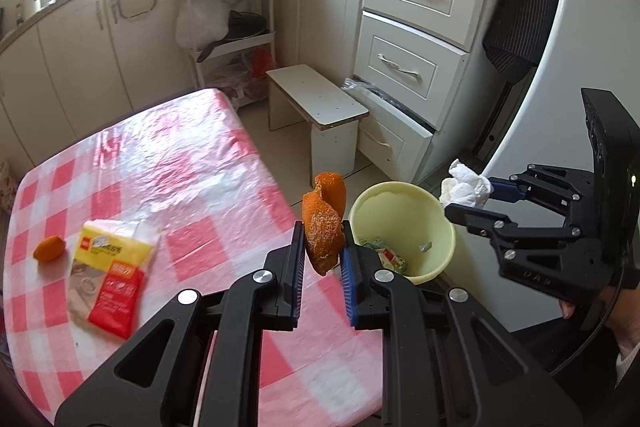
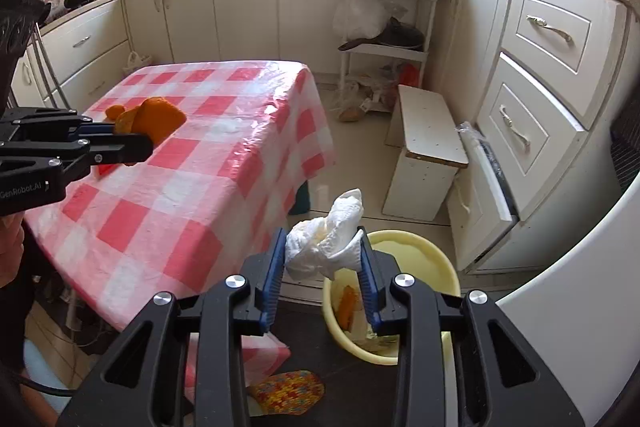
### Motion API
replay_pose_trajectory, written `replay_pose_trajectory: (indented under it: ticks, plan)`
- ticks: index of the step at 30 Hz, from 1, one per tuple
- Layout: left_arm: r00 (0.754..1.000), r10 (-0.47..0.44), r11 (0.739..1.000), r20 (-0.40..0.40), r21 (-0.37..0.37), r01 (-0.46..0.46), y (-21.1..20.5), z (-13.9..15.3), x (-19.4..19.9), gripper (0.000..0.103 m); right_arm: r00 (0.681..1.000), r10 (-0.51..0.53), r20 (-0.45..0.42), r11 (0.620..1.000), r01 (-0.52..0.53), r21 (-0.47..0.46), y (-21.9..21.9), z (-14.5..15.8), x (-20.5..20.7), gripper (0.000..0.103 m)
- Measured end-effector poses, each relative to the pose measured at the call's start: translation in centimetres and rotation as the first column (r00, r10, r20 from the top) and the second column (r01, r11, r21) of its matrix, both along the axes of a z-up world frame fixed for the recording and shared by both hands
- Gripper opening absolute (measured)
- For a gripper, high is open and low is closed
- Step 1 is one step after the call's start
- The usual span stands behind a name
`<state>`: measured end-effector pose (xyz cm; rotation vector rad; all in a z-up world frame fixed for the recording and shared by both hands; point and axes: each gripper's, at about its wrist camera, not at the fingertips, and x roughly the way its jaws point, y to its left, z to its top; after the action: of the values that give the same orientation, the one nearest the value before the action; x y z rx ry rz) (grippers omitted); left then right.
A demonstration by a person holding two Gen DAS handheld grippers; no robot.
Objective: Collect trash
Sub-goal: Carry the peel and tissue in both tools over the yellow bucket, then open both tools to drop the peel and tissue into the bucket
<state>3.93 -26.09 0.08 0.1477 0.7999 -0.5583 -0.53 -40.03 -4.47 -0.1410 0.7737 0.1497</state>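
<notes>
Two claws carry trash toward the yellow bucket (image 1: 402, 227), which stands on the floor just beside the desk (image 1: 180, 163). On the desk a small orange fruit (image 1: 49, 248) and a snack packet (image 1: 110, 277) lie uncollected. The left claw (image 1: 322, 251) is clamped on an orange peel (image 1: 323, 223), over the desk edge and not yet over the bucket; released now, the peel would probably fall on the desk or the floor. The right claw (image 2: 323, 259), half closed, grips a crumpled tissue (image 2: 326, 241) beside the near rim; the light tissue could drift and miss.
</notes>
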Motion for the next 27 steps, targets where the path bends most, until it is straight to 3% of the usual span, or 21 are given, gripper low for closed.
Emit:
replay_pose_trajectory:
  ticks: [6, 27]
  plan:
    - [1.000, -0.019, 1.000, -0.013, -0.004, 0.019, -2.4, -0.7, 0.9, 0.016, 1.000, -0.024, 0.003, 0.997, 0.024, -0.075, -0.3, -0.9, 0.3, 0.035]
    - [0.983, -0.084, 0.996, -0.164, -0.047, 0.078, -10.9, -5.7, 4.5, 0.016, 0.968, -0.220, -0.119, 0.975, 0.221, -0.010, -6.3, -4.3, 2.2, 0.036]
